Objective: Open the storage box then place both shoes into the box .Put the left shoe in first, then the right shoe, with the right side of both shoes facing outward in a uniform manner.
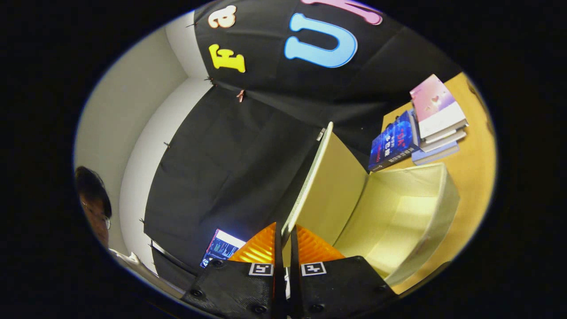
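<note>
I'm holding the gripper (283,235) tilted, fingers (259,248) nearly closed w/ a thin gap, pinching the lid (328,186) edge btwn them.

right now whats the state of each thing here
storage box: open, nothing visible inside
box lid: raised, its edge pinched between the fingers
gripper: shut on the lid edge
books: closed, stacked on the table beyond the box
</note>
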`<state>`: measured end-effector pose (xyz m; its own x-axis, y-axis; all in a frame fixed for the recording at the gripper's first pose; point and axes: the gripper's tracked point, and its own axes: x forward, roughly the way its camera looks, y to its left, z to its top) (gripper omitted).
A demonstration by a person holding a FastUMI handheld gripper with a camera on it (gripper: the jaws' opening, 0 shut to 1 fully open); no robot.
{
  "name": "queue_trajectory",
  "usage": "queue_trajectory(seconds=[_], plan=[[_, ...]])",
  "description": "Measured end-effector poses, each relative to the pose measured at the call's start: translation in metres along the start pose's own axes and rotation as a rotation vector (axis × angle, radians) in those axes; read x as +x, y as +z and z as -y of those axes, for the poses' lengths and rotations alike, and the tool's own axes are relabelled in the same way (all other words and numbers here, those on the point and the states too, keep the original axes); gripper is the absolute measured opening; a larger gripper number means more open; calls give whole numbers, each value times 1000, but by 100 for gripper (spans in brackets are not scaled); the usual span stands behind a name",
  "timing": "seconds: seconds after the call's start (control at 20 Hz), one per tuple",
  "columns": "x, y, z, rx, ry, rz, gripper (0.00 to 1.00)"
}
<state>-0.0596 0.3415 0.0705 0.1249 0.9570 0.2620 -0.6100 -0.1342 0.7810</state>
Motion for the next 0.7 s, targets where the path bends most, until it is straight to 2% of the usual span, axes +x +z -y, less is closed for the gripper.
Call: queue_trajectory(seconds=[0.4,0.7], plan=[[81,-24,-16,-56,10,-78,8],[114,-36,-11,-82,-7,-122,18]])
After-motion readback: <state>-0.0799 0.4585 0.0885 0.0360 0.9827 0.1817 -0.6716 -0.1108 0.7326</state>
